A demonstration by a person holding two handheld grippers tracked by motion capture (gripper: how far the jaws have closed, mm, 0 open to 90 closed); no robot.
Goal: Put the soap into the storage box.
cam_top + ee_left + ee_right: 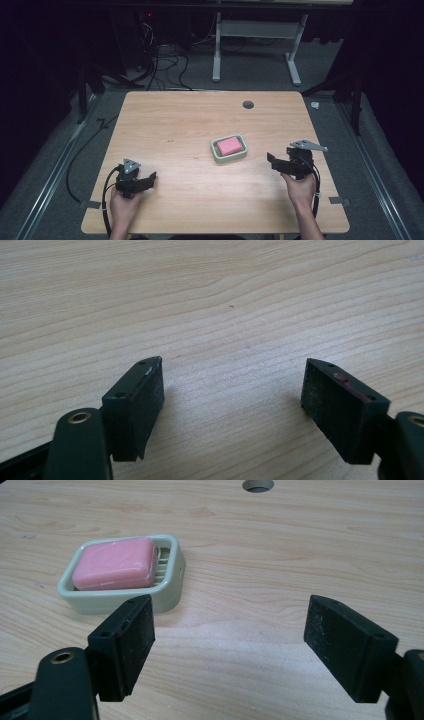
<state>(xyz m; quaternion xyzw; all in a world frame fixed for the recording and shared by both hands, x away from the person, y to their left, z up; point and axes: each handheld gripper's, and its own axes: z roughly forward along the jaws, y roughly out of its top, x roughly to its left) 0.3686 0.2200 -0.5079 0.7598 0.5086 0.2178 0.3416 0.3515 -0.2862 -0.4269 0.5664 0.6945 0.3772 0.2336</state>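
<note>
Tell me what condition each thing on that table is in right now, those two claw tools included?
Pink soap: whole bar, lying flat in its dish, untouched.
Soap dish: upright on the table, holding the soap, nothing gripping it.
Left gripper: jaws apart, nothing between them, low over bare wood.
Right gripper: jaws apart, empty, facing the dish but short of it.
Table: bare wood, small round hole near the far edge.

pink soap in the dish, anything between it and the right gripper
Nothing visible. Bare table lies between the right gripper and the pink soap, which sits in its pale green dish; the fingers stand open and empty.
</note>
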